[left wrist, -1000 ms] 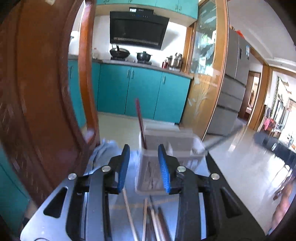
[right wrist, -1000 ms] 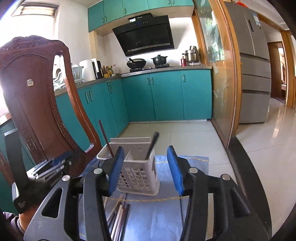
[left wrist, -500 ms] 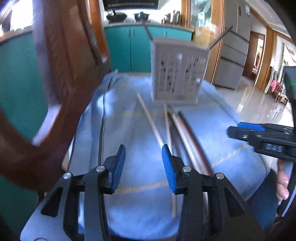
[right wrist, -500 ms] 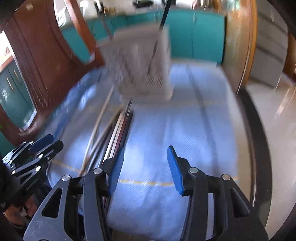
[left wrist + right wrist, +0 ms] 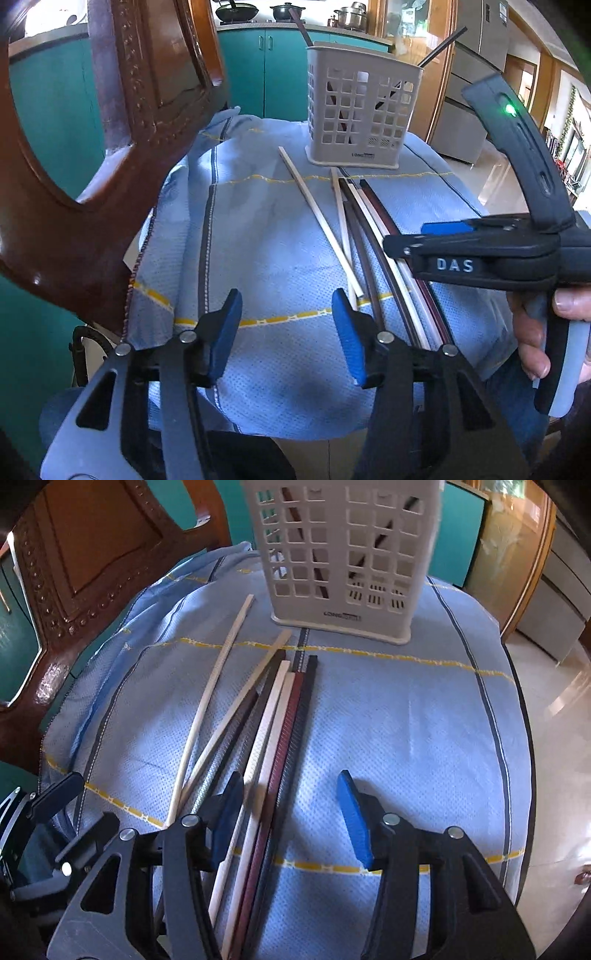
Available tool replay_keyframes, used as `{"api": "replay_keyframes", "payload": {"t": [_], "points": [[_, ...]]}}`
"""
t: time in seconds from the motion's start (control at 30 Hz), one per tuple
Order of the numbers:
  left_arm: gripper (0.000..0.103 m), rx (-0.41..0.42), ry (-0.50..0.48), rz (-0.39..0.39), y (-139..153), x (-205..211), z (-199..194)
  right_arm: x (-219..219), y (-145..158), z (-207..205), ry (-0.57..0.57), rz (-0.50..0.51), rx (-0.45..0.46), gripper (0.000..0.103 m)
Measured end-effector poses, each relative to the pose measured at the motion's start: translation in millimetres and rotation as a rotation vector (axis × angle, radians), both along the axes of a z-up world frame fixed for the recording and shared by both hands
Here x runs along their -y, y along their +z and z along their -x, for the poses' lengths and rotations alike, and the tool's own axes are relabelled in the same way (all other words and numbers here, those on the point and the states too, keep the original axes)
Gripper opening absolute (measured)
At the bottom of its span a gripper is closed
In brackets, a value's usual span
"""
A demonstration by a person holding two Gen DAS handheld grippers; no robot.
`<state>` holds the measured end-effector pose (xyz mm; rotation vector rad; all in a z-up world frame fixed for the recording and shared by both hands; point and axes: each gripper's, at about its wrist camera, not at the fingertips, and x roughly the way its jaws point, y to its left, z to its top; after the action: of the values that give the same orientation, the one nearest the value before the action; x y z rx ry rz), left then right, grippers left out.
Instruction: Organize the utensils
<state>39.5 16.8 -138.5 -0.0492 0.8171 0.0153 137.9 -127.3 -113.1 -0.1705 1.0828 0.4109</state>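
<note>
Left wrist view: the left hand-held gripper (image 5: 286, 332) hangs over the blue cloth (image 5: 258, 236), jaws opening, nothing between them.

Right wrist view: the right hand-held gripper (image 5: 291, 812) is opening over the chopsticks (image 5: 273, 716), gripping none; they lie before the white basket (image 5: 343, 554).

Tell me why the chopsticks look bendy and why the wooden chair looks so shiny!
Right wrist view: the fisheye lens bows the chopsticks and the blue cloth's stripes; everything is sharp. Left wrist view: bright daylight leaves glare spots on the chair back, and the basket leans from the same curving.
</note>
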Motion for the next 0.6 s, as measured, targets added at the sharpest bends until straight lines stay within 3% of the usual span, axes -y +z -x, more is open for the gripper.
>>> {"api": "replay_keyframes", "payload": {"t": [0.07,0.13,0.23,0.6], "points": [[0.052,-0.005,-0.005,0.002,0,1,-1,-1,1,-2,-0.003,0.003,-0.003,0.051],[0.053,-0.010,-0.008,0.001,-1,2,-2,0,1,-5,-0.001,-0.036,-0.029,0.037],[0.054,-0.019,-0.010,0.005,-3,4,-2,3,2,-6,-0.023,-0.047,-0.038,0.026],[0.056,-0.032,-0.012,0.012,-4,5,0,14,1,-4,-0.044,-0.053,-0.049,0.025]]}}
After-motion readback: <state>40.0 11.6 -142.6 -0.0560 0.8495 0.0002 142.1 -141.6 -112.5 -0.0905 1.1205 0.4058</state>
